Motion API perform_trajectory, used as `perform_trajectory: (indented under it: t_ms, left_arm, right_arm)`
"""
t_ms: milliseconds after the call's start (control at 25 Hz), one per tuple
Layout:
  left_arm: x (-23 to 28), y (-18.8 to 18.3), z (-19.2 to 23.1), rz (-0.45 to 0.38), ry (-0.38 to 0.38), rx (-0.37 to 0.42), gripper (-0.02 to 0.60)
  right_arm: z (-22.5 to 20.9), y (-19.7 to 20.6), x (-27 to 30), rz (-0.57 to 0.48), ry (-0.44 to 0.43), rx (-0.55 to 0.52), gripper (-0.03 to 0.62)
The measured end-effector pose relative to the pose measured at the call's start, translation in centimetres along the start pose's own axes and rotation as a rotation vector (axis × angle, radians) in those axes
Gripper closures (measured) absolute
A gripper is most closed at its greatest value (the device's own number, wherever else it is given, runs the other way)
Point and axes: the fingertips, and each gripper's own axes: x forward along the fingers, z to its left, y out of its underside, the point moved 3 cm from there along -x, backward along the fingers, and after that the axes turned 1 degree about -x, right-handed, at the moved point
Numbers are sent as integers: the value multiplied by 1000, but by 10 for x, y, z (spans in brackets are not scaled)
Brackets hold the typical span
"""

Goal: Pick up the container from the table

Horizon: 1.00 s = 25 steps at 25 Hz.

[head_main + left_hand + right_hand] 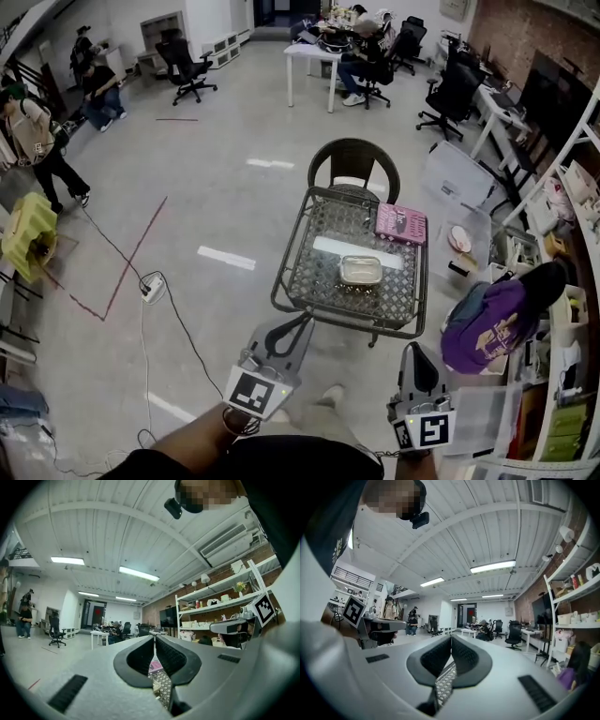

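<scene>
Task not started, pick is all still to do

- wicker table (290, 253): well ahead of both tools, with a wicker chair (354, 162) tucked at its far side
- left gripper (302, 327): held low near the person's body, pointing towards the near left corner of the table and short of it. The left gripper view shows the jaws together at the tips with nothing between them; only a sliver of table weave and pink book shows through the gap
- right gripper (418, 350): same story, held back off the near right corner of the table. The right gripper view shows the jaws closed and empty, with table weave below the gap
- pink book (401, 223): flat on the far right part of the tabletop, apart from the target
- container (361, 271): small, rectangular and lidded, looks metal or clear. It sits about mid-table towards the near side, untouched, nothing stacked on it

Left to do, my read: step in, open a jaw pair, come down on the container, close, lift. The approach looks unobstructed, since the book is clear of the path
</scene>
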Motion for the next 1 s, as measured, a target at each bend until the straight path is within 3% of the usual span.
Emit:
perform_trajectory:
  t_ms: [640, 1000]
  left_arm:
    - [58, 8, 16, 5, -50, -24, 566]
    - [99, 11, 17, 22, -62, 1, 568]
  right_arm:
    - [-49, 14, 48, 17, -40, 17, 583]
    - [-86, 20, 73, 16, -48, 28, 583]
